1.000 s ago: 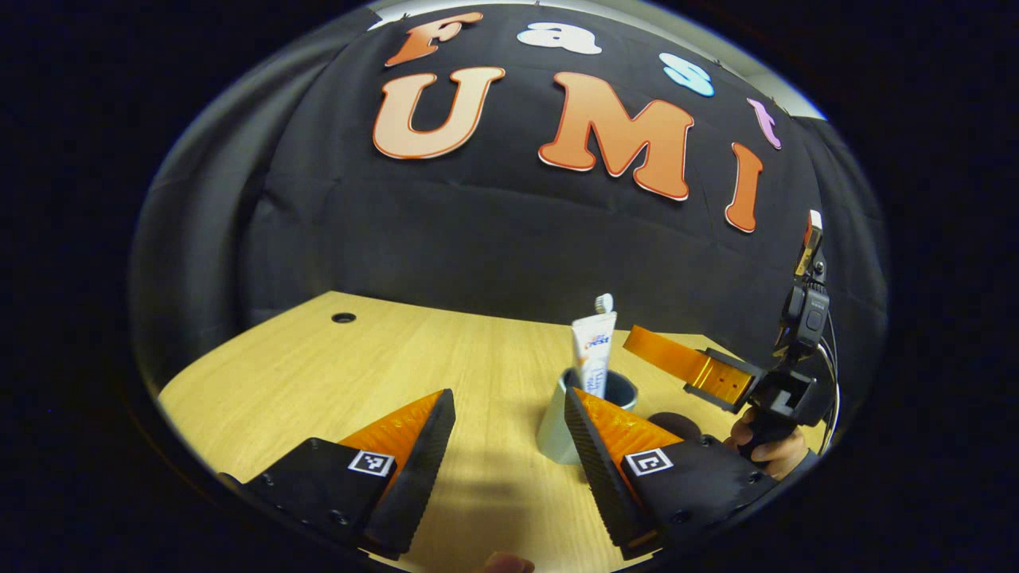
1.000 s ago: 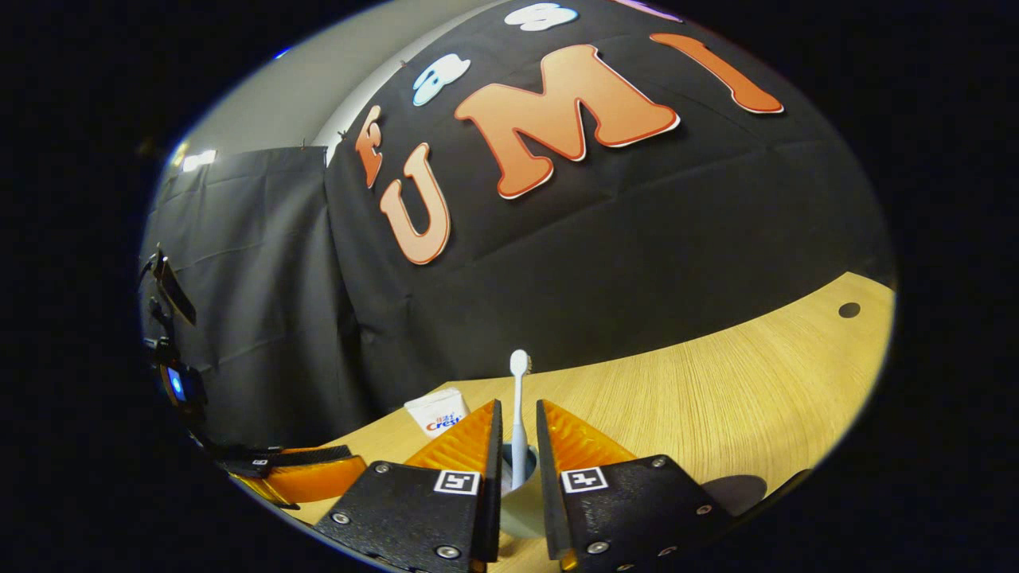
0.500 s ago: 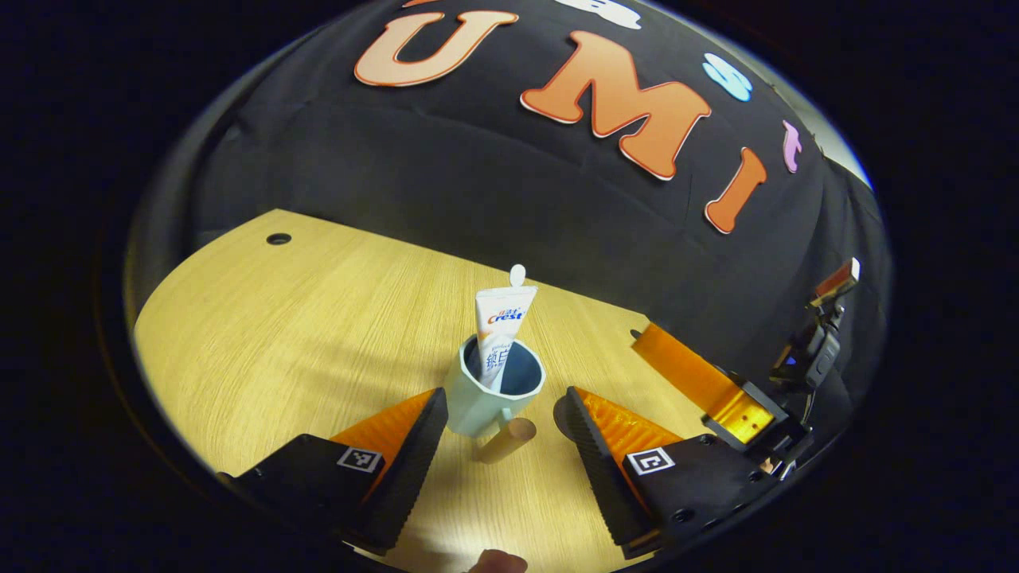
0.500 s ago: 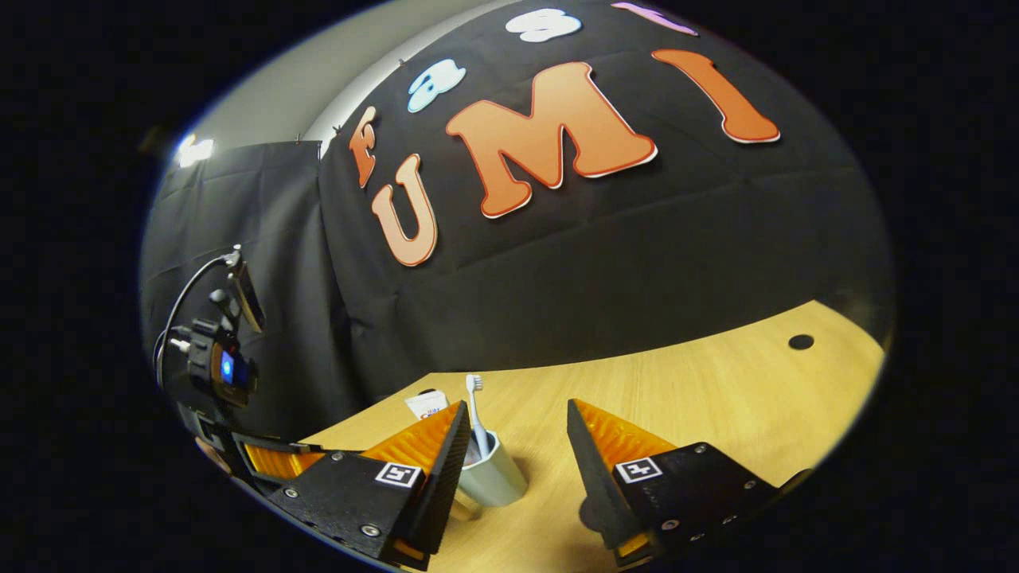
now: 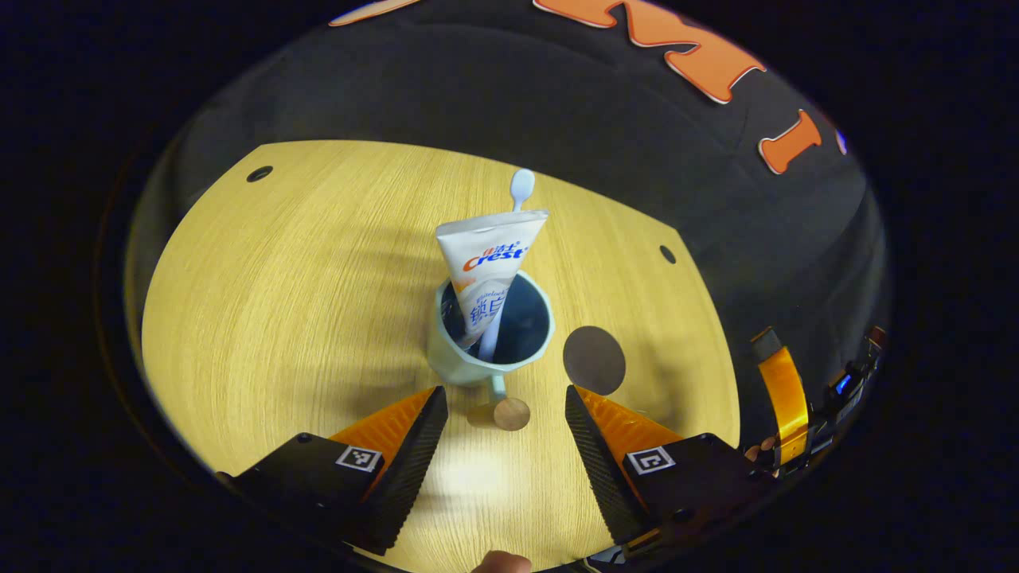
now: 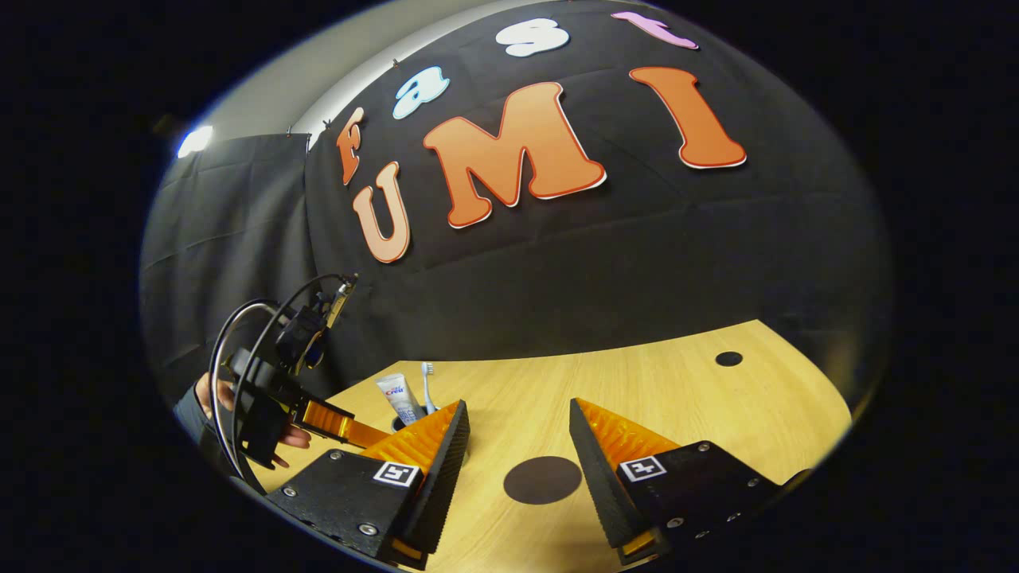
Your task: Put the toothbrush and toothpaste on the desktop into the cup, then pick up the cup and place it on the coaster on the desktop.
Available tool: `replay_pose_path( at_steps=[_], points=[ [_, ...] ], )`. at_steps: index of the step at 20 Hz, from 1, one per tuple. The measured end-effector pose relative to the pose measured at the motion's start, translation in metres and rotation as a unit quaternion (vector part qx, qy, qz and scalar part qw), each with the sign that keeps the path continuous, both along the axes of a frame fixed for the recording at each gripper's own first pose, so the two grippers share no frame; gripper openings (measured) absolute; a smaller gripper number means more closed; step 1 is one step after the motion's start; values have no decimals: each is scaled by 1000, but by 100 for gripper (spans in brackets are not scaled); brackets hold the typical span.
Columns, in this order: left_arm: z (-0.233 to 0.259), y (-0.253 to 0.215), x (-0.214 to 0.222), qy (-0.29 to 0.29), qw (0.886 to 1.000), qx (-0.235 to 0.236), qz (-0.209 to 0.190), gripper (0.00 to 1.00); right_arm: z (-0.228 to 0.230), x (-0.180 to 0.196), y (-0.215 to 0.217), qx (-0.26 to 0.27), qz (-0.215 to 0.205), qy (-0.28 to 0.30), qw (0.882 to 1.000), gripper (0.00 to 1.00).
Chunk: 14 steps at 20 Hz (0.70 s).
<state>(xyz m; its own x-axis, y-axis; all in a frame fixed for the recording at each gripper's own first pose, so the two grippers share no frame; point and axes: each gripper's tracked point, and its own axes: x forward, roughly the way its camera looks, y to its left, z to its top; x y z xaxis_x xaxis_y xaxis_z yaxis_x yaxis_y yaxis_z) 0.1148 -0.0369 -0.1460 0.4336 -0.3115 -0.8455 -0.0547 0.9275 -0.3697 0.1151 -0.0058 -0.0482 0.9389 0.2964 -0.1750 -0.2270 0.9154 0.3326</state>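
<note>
We see the desktop (image 5: 263, 302) beneath both spread grippers. The cup (image 5: 478, 358) stands just ahead of the left gripper (image 5: 505, 418) — toothpaste (image 5: 487, 267) and toothbrush (image 5: 521, 187) inside — the coaster (image 6: 542, 480) lies between the right gripper (image 6: 517, 454) fingers.

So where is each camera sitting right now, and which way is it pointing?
Left gripper view: rides the left gripper, tilted down over the mug holding the toothpaste tube and toothbrush; its own open fingers show below, the coaster beside the mug.
Right gripper view: rides the right gripper, low, facing the booth wall; open fingers frame the coaster; the other gripper and a hand show at its left.
Shared: mug, toothpaste, toothbrush, coaster, wooden desktop.
</note>
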Motion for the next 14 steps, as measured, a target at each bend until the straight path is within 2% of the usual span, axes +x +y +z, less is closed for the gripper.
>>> replay_pose_path(
  at_steps=[3, 4, 5, 7, 11, 12, 14],
  points=[
    [-3, -2, 1, 46, 999, 26, -11, 96, 5, -7, -17, -3, -7, -6, 1000, 78],
    [-4, -1, -1, 64, 997, 40, -17, 92, 5, -10, -21, -3, -8, -7, 1000, 79],
    [-5, -1, -2, 82, 995, 52, -26, 100, 4, -12, -22, 0, -4, -9, 1000, 80],
    [-7, 1, -4, 106, 991, 78, -29, 96, 0, -19, -26, 11, 0, -3, 1000, 80],
    [-11, 2, 1, 131, 986, 98, -25, 96, -5, -25, -33, 15, -2, -3, 1000, 82],
    [-12, 2, 3, 136, 985, 100, -23, 100, -6, -28, -35, 14, -2, -3, 1000, 84],
    [-11, 5, 8, 146, 984, 104, -16, 89, -2, -33, -35, 11, -1, -7, 1000, 86]
  ],
)
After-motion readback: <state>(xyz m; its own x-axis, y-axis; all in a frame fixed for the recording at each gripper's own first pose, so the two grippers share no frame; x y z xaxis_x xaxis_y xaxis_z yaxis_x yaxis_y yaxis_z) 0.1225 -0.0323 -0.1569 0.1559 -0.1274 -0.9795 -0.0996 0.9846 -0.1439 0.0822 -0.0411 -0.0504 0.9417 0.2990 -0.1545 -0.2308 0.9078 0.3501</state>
